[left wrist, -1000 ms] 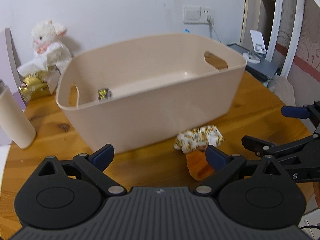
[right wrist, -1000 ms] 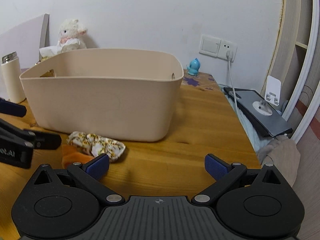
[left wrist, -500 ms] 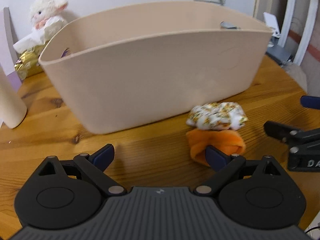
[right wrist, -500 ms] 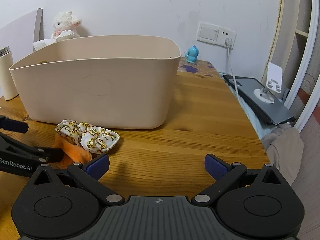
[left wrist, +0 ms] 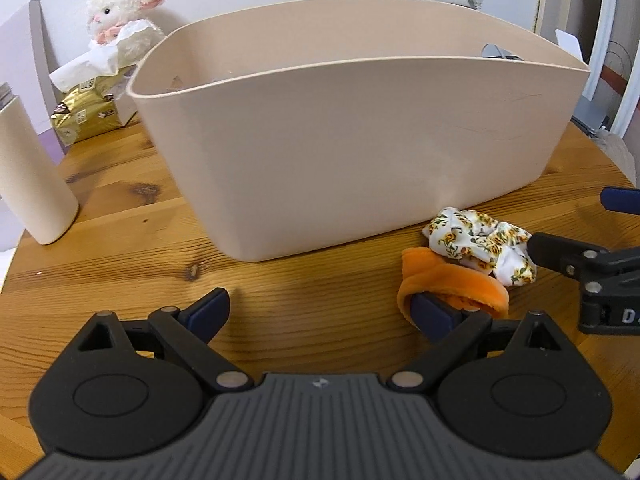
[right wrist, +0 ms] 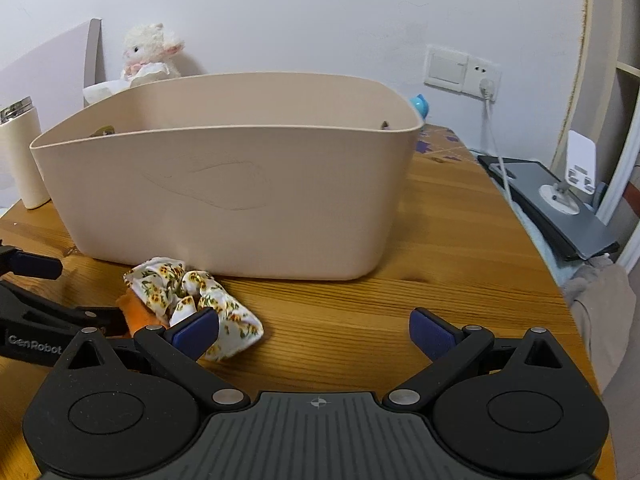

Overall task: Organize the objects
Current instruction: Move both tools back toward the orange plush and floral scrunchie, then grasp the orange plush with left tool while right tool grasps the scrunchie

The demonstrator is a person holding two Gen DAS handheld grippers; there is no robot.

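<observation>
I am at the pick-up step: two scrunchies lie together on the wooden surface [left wrist: 120, 264] just in front of the beige bin [left wrist: 352, 140], lower right of the left view, the floral scrunchie [left wrist: 480, 240] resting on the orange scrunchie [left wrist: 452, 284]. My left hand-held gripper [left wrist: 320, 312] is spread wide with nothing between its fingers, its right fingertip against the orange one. My right hand-held gripper [right wrist: 316, 330] is likewise spread and empty, its left fingertip at the floral one. Next, I judge, I must centre a gripper over one scrunchie, close, then lift it over the rim. Readable writing: "GenRobot" on the left gripper's side at the lower left of the right view.
</observation>
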